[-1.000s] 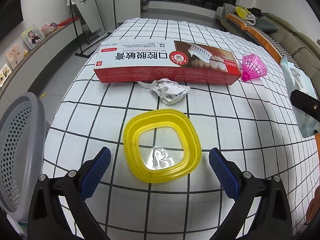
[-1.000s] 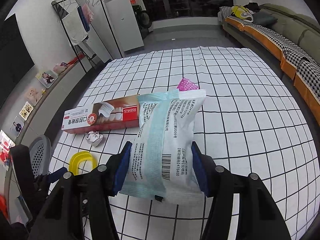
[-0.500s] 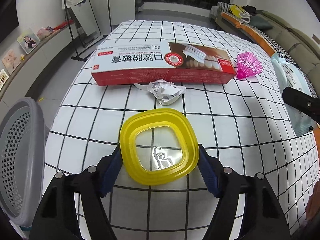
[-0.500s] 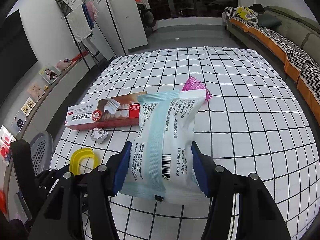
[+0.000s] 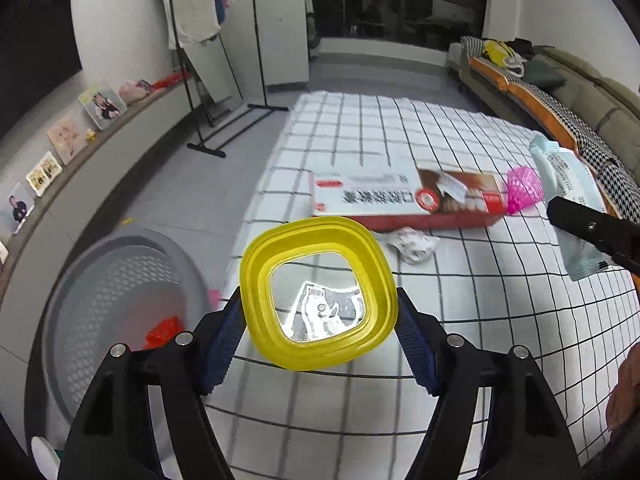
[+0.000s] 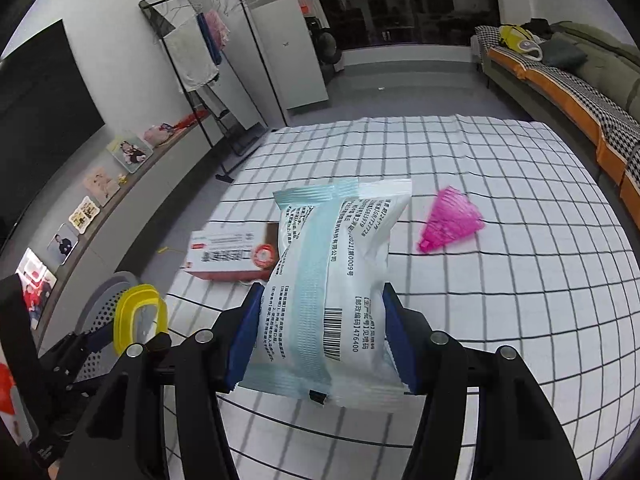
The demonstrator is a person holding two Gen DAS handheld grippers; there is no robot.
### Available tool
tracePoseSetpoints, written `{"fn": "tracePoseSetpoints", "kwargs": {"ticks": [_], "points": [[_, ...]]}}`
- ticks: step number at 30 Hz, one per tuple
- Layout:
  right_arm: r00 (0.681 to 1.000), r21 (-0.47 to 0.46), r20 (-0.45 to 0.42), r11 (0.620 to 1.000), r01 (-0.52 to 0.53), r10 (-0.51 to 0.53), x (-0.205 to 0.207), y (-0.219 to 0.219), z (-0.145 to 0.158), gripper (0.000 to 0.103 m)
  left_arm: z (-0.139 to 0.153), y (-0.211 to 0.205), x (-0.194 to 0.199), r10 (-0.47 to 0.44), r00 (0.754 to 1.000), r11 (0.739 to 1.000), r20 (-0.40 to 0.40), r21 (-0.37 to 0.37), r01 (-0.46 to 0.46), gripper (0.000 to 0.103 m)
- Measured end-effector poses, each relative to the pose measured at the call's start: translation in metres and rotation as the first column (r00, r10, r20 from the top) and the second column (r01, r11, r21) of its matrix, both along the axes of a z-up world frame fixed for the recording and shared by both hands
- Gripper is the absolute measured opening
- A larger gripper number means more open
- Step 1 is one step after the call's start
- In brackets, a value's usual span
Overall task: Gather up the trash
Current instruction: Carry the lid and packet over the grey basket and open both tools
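Item one: a square yellow plastic lid with a clear centre pane (image 5: 318,294), clamped by its two opposite outer edges in the left claw (image 5: 319,330) and held clear of the table with the black-grid white cloth (image 5: 500,320), toward the grey perforated plastic basket (image 5: 120,292) at the table's left side, which already holds a red scrap. The left jaws have just been closing, and the lid sits pinched between the blue ribbed pads. It looks light, stiff and somewhat slick; the rim grip is the sound one, since the thin pane would likely flex. Item two: a white and pale-blue sealed plastic packet with printed text and a barcode (image 6: 332,292), clamped across its lower half in the right claw (image 6: 318,338) and lifted off the cloth. It appears soft, light and crinkly, so a grip across the fuller middle should hold better than the flat sealed ends. Uncollected on the table: a long red and white cardboard toothpaste box (image 5: 404,200), rigid and best taken across its narrow width; a crumpled white paper ball (image 5: 414,242) just beside it, very light and compressible; a pink plastic shuttlecock (image 6: 450,220), fragile in its skirt, so best taken at the nose.
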State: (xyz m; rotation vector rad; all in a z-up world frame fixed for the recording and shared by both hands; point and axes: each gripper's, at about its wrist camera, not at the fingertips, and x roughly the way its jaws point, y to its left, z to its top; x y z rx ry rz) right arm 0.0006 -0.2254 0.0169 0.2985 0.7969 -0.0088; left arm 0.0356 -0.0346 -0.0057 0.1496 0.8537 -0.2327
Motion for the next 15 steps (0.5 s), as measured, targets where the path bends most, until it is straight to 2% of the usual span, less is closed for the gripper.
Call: {"fn": "tracePoseSetpoints", "kwargs": {"ticks": [7, 15], "points": [[0.995, 0.006, 0.011, 0.995, -0.103, 0.103, 0.012, 0.052, 0.004, 0.056, 0.028, 0.056, -0.005, 0.073, 0.996, 0.997, 0.058, -0.007, -0.073, 0.069], [0.976, 0.004, -0.013, 0.976, -0.218, 0.218, 0.031, 0.117, -0.009, 0.056, 0.036, 0.115, 0.002, 0.141, 0.986, 0.990, 0.085, 0.002, -0.141, 0.070]]}}
